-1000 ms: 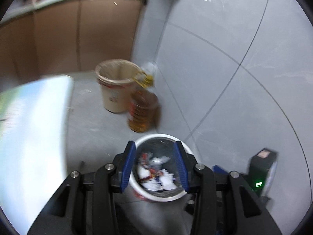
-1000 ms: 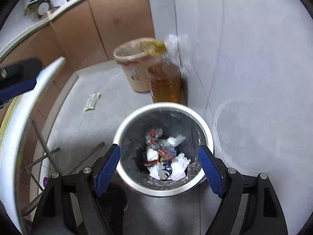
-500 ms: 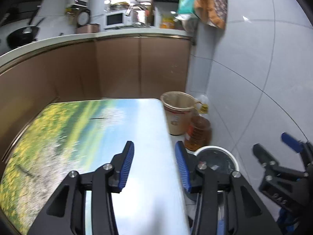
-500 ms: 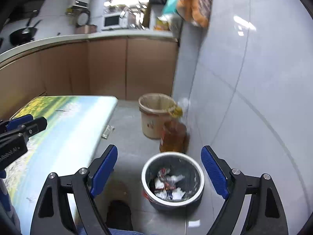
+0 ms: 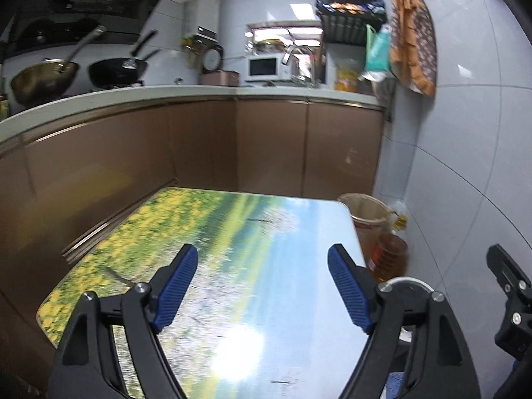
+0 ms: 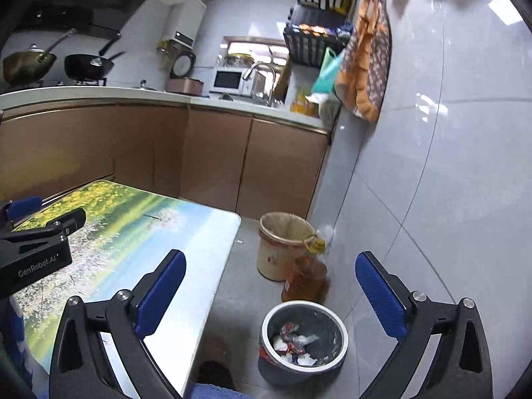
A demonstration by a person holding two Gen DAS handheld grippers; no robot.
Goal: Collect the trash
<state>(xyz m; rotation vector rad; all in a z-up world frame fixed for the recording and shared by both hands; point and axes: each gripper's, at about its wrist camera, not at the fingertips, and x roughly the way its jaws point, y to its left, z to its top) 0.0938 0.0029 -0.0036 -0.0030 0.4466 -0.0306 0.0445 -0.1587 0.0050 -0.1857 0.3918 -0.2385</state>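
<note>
A grey-tiled kitchen floor runs between the wall and a meadow-printed worktop [image 6: 126, 239]. One round trash bin [image 6: 302, 342] stands upright, mouth up, holding crumpled wrappers [image 6: 294, 344], just below and between the right tongs [image 6: 269, 296]. Beyond it stand one oil bottle [image 6: 304, 279] and one beige bucket [image 6: 282, 246], close together by the wall. Both tongs, the left tongs [image 5: 262, 286] over the worktop, are opening wide with nothing between them.
</note>
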